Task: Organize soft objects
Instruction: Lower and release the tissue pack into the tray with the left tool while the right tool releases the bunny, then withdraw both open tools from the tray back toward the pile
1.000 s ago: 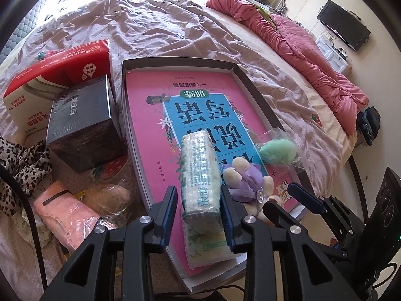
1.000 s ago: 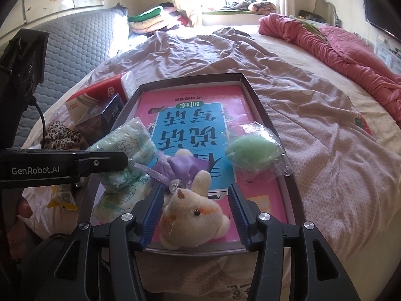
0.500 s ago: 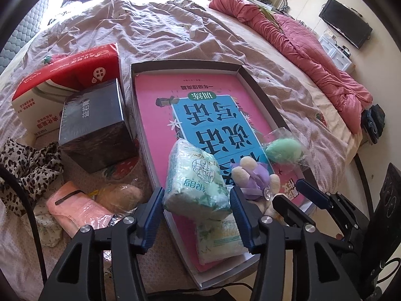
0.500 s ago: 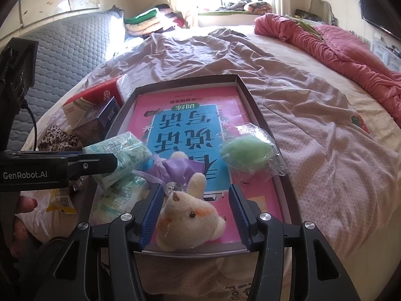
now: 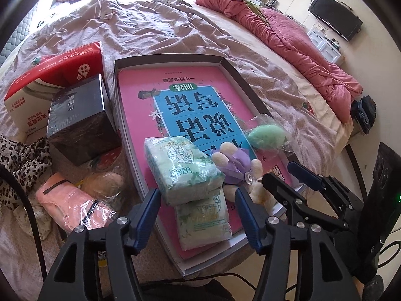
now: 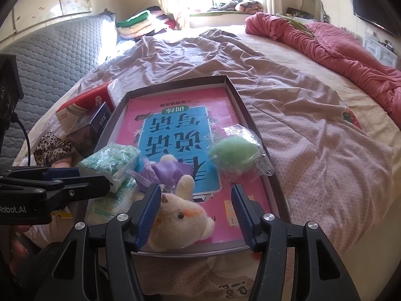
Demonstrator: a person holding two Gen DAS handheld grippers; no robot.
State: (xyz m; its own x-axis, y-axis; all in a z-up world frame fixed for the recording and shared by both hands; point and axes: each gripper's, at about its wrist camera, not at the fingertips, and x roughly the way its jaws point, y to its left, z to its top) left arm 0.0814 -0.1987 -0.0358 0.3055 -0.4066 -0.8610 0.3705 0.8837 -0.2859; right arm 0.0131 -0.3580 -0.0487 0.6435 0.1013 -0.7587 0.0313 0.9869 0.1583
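Left gripper: jaws spread wide, nothing pinched. A green-and-white tissue pack lies just beyond the blue pads, resting tilted on top of a second tissue pack of the same print. Both packs are seen at the near left corner of the shallow grey box tray, on the pink and blue book cover that lines it.

Right gripper: jaws spread, nothing pinched. A cream plush rabbit is seen between the pads, touching the left pad and well clear of the right one; it lies against the near edge of the tray. A purple bow is attached behind its ears.

A green sponge in a clear wrapper is placed at the right side of the tray, against the right wall, just beyond the rabbit.

Left of the tray, on the bed sheet: a red and white carton, a dark box leaning in front of it, a leopard-print cloth, a pink item in clear film, and a tan round item in clear wrap just beside the tray wall.

A pink quilt is bunched along the far right of the bed.
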